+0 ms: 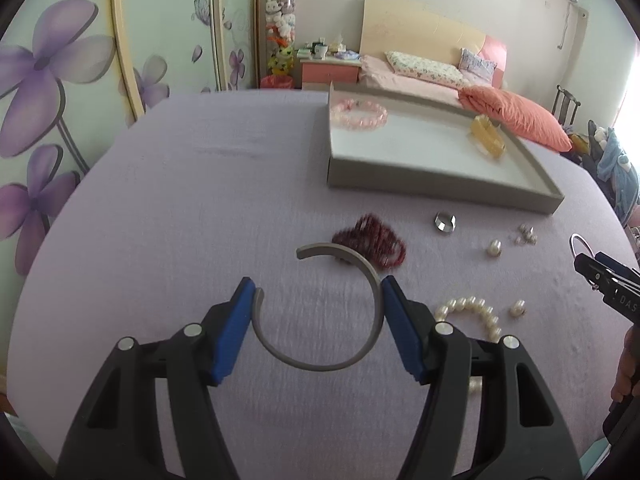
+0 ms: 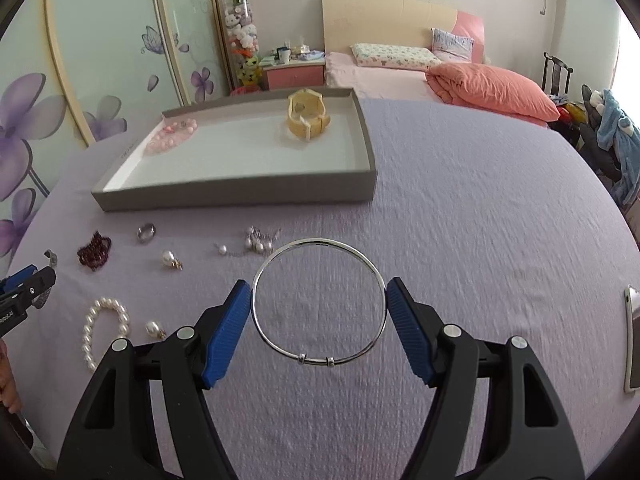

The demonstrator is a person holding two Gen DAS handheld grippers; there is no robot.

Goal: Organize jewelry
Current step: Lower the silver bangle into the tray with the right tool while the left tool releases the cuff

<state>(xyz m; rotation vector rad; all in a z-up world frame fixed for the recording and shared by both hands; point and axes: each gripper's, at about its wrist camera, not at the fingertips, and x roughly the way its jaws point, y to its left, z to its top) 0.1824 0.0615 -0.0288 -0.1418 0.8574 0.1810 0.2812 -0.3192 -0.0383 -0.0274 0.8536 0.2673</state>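
The left gripper point(image 1: 318, 300) is clamping its 2 blue pads point(image 1: 236, 328) on the sides of a grey open cuff bangle point(image 1: 362, 354), which is hanging between them above the lilac bedspread point(image 1: 180, 200). The right gripper point(image 2: 319, 300) is doing the same with a thin silver bangle point(image 2: 276, 262), its pads point(image 2: 408, 328) pressing on either side of the hoop, whose 2 small beads are sitting at the near edge.

Just beyond the cuff, a dark red bead bracelet point(image 1: 372, 242) is lying on the cloth, with a silver ring point(image 1: 445, 223) and some loose pearl pieces point(image 1: 494, 248) to its right. A white pearl bracelet point(image 1: 474, 312) is lying beside the left gripper's right finger.

Farther back, a shallow grey tray point(image 2: 240, 196) is resting on the bedspread, holding a pink bead bracelet point(image 2: 174, 136) at its far left corner and a yellow watch point(image 2: 308, 116) toward the right. A phone point(image 2: 632, 340) is lying at the far right edge.
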